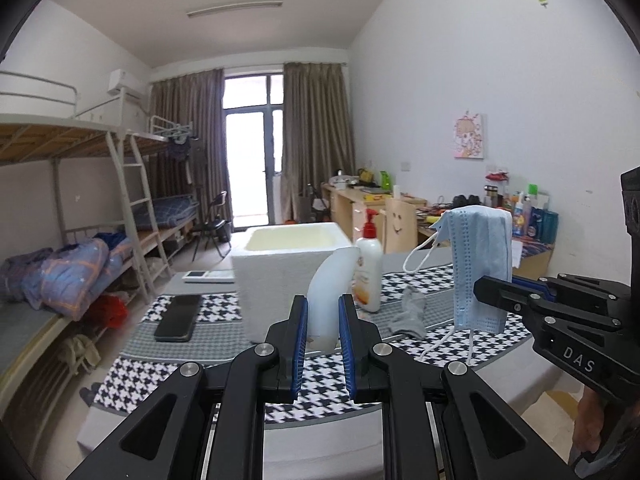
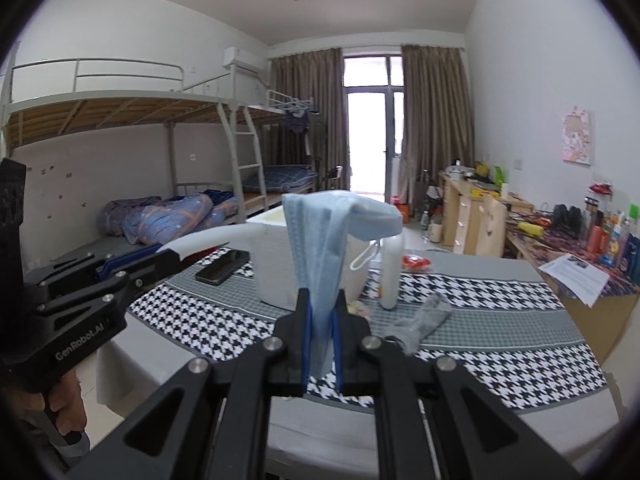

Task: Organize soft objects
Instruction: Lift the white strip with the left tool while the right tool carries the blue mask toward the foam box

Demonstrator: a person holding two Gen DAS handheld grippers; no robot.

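While both claws hang above the near half of the bench (image 2: 500, 384), each is closed on one soft thing: the left claw (image 1: 323, 344) pinches a pale white curved piece (image 1: 326, 300) between its blue pads, and the right claw (image 2: 320, 340) clamps a blue face mask (image 2: 324, 248), which droops over from the top with its ear loops dangling. Ahead on the houndstooth cloth stand one white foam box (image 1: 280, 264) and one white pump bottle (image 1: 370, 272), the bottle just beside the box. One grey sock (image 2: 424, 320) lies crumpled to the right of the bottle, apart from it. One black phone (image 1: 178, 318) lies flat left of the box, and a red packet (image 2: 416, 262) lies behind the bottle. Bare cloth stays open between the sock and the bench's right edge and along the near edge.
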